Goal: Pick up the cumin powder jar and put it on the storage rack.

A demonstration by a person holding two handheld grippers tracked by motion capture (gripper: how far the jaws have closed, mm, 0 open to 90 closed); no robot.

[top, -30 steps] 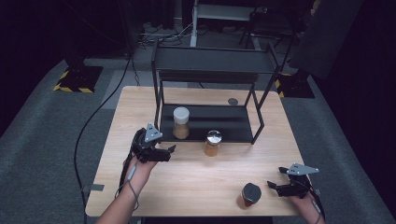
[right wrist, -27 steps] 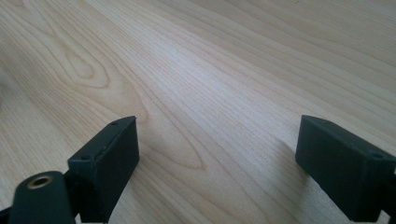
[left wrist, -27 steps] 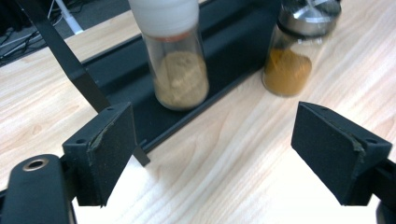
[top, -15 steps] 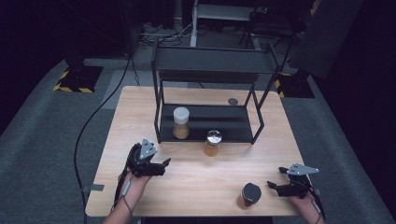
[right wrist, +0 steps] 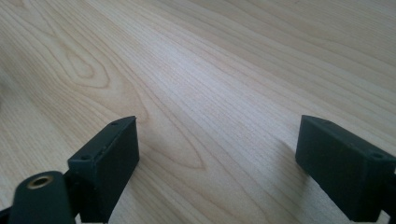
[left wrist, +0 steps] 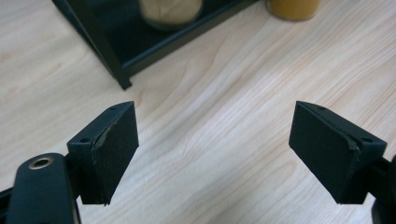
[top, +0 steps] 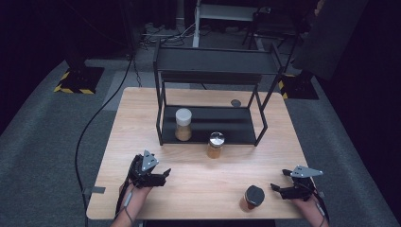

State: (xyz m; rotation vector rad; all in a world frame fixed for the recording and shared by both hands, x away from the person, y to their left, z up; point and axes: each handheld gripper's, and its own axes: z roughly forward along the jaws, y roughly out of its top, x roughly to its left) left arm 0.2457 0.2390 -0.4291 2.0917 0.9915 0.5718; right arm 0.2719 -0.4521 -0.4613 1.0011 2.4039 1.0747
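The left gripper (top: pixel 163 174) hangs empty, jaws just narrowing yet apart, the white-lidded jar (top: pixel 183 124) on the rack (top: pixel 257 125), the silver-lidded jar (top: pixel 216 144) before it; the right gripper (top: pixel 274 188), open and empty beside the dark-lidded jar (top: pixel 252 198), should approach level and centred.

I can read no text, label, brand or number from here, neither on the jars nor on the black rack (top: pixel 213 124) beyond my tongs. The one sign is the yellow-and-black hazard striping on two floor plates: one (top: pixel 71 88) far ahead and to the left of my left tongs, another (top: pixel 283 87) far ahead of my right tongs, beside the rack's right end.
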